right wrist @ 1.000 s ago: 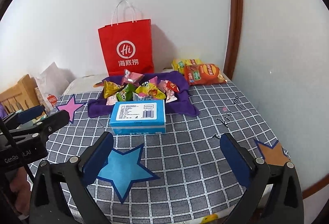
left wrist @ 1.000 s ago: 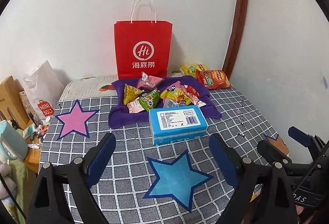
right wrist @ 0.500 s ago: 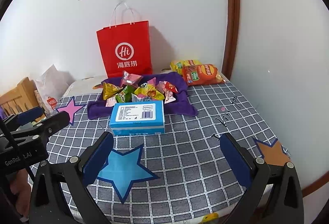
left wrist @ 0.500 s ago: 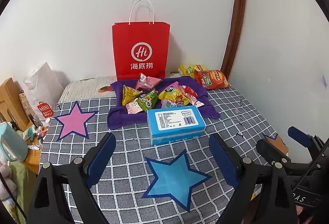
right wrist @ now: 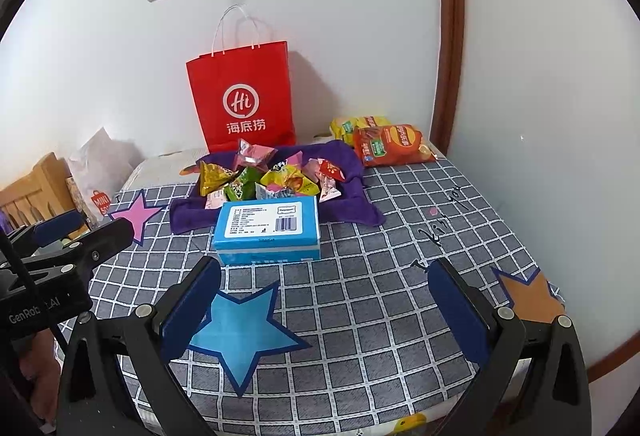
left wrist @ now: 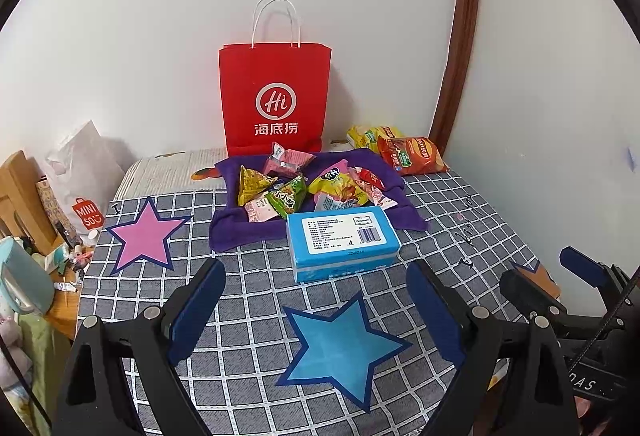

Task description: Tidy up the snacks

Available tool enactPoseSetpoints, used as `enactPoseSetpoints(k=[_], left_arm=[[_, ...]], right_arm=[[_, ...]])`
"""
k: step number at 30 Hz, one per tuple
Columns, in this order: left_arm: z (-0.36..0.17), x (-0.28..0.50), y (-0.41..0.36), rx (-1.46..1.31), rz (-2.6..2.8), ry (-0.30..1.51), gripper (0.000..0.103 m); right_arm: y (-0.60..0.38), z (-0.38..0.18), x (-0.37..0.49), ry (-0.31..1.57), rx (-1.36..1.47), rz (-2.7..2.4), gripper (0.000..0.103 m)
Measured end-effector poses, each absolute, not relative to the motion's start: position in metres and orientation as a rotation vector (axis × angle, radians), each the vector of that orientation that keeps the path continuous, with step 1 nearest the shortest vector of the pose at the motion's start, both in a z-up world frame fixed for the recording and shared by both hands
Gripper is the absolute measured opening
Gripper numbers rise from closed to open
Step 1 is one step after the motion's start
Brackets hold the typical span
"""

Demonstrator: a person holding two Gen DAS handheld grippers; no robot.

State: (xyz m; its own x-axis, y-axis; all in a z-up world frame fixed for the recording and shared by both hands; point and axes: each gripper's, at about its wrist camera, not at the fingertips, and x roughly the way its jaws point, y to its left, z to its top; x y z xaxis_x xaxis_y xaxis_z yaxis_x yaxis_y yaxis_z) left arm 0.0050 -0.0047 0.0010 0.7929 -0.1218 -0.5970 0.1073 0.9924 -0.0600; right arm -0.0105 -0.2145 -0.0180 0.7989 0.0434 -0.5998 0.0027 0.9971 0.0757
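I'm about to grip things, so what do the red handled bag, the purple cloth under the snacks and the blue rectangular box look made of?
Red handled bag: likely stiff matte paper, creased sides. Purple cloth: soft, fuzzy fabric, rumpled edges. Blue rectangular box: probably glossy cardboard or wrapped pack; unclear.

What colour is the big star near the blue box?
Blue star, dark outline; left wrist view shows it best.
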Motion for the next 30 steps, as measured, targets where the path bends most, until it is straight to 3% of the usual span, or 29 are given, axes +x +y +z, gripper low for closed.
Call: enactPoseSetpoints(k=[30], left_arm=[[0.0024,0.0048,-0.0034,-0.025,-0.126,0.643,0.092]], right_arm=[[-0.2160,-0.0152,-0.0121,0.634,0.075,0.027,0.102]])
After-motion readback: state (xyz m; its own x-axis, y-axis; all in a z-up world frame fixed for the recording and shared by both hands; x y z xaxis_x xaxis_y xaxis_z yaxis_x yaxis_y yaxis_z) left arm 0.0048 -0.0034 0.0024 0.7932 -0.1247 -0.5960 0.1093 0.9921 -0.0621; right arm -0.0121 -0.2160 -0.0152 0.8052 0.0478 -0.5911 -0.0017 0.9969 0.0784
